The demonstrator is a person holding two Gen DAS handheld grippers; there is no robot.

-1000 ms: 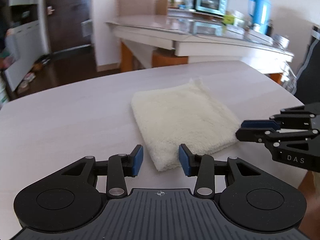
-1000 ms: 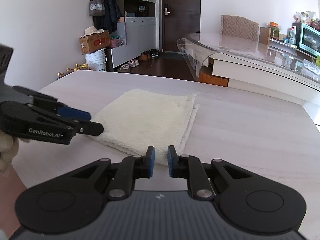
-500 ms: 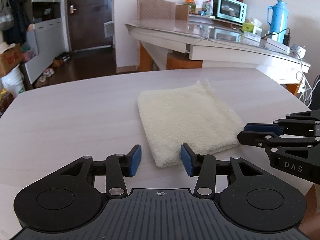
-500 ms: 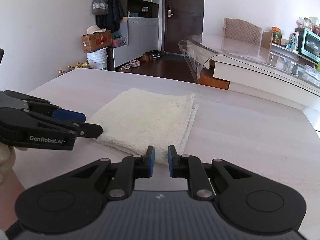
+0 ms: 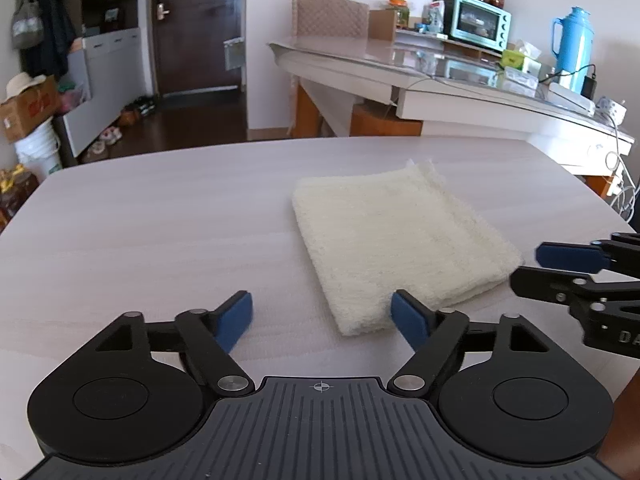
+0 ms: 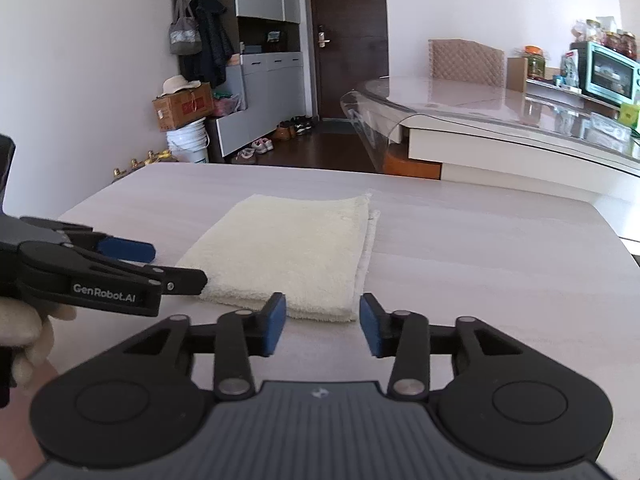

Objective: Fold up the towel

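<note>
A cream towel (image 5: 400, 240), folded into a thick rectangle, lies flat on the pale wooden table (image 5: 140, 240). My left gripper (image 5: 322, 308) hovers at the towel's near left corner with its jaws opening wide. The corner lies between the blue pads, which do not press it. In the right wrist view, my right gripper (image 6: 322, 316) sits at the near right corner of the towel (image 6: 288, 248). Its jaws are opening too, and the towel's edge lies between the pads untouched. Each gripper shows in the other's view: the right gripper (image 5: 526, 266) and the left gripper (image 6: 180, 264), the latter held by a gloved hand (image 6: 24, 328).
Beyond the far edge stands a glass-topped table (image 5: 440, 76) with a mint oven (image 5: 478, 22), a blue thermos (image 5: 570, 50) and cables. A chair (image 6: 464, 58), a bucket with a box (image 6: 186, 128) and shoes sit by the door. Bare table surface lies left and right of the towel.
Both grippers' jaws have spread apart, the left one much wider than before. The towel lies as it did, and both hands have stayed near its front corners.
</note>
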